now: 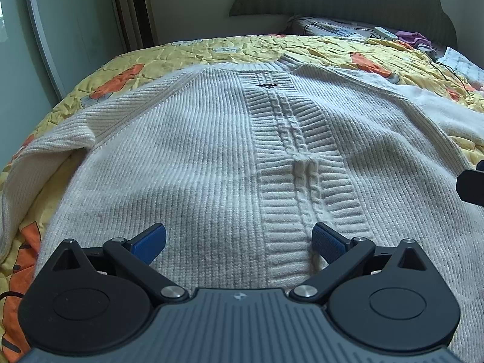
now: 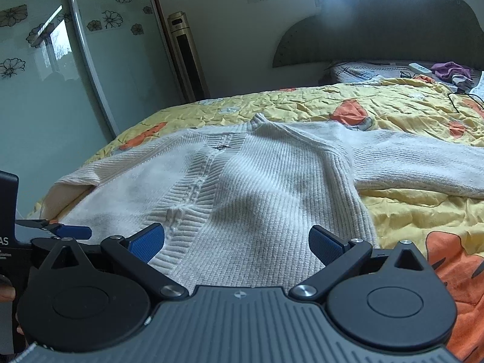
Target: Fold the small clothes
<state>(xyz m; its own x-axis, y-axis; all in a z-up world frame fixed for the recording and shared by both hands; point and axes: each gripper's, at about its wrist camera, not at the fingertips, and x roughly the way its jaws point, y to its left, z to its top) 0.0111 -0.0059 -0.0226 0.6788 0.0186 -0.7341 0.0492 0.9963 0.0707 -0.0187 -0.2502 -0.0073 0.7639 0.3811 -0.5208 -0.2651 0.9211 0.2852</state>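
A cream knitted sweater lies flat on the bed, collar at the far end, with a cable band running down its middle. My left gripper is open, low over the sweater's near hem, blue pads on either side of the cable band. In the right wrist view the same sweater spreads ahead, its right sleeve stretched out to the right. My right gripper is open above the hem's right half, nothing between its fingers. The left gripper's blue fingertip shows at that view's left edge.
A yellow quilt with orange prints covers the bed. At the far end stand a dark headboard, a pillow, purple cloth, a remote and a black cable. A tower air conditioner and mirrored wardrobe door stand at left.
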